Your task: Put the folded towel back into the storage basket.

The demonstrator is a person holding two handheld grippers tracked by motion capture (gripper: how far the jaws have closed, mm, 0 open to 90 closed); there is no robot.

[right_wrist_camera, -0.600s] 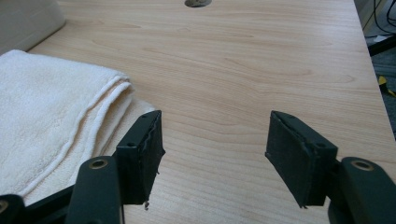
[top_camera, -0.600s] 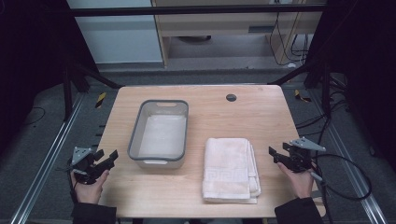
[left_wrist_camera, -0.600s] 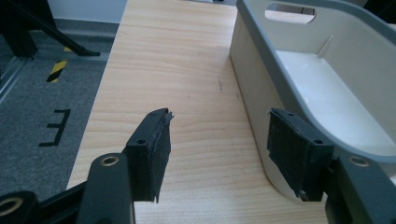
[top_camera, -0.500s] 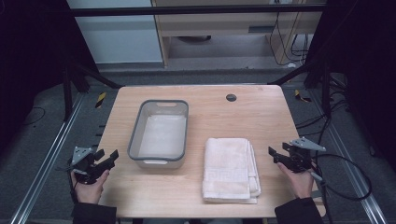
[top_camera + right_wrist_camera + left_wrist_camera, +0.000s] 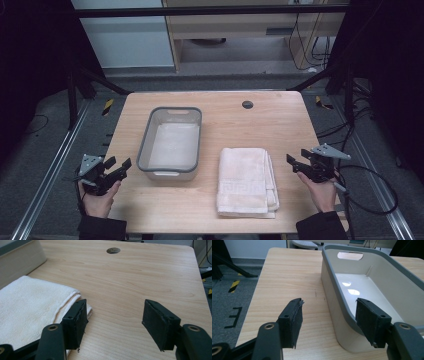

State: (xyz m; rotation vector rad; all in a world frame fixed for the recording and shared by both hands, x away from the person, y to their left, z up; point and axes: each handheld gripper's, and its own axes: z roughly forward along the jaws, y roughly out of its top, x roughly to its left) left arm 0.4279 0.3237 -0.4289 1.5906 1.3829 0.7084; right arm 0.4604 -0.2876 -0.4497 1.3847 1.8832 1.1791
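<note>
Both tongs are spread and hold nothing. The left tongs (image 5: 119, 168) sit just beside the grey-rimmed white plastic tub (image 5: 171, 111); the folded cream towel (image 5: 246, 181) lies near the right tongs (image 5: 293, 163) on the pale wooden bench (image 5: 280, 125)

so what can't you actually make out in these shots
- Towel: the right gripper view cuts it off at the left and bottom edges, and that gripper's near jaw covers part of its corner.
- Bin: the left gripper view's right edge crops its far side; a jaw hides part of the near rim.
- Towel's woven pattern: too small to read in the high view.
- Underside of the folded towel: hidden by its own layers.
</note>
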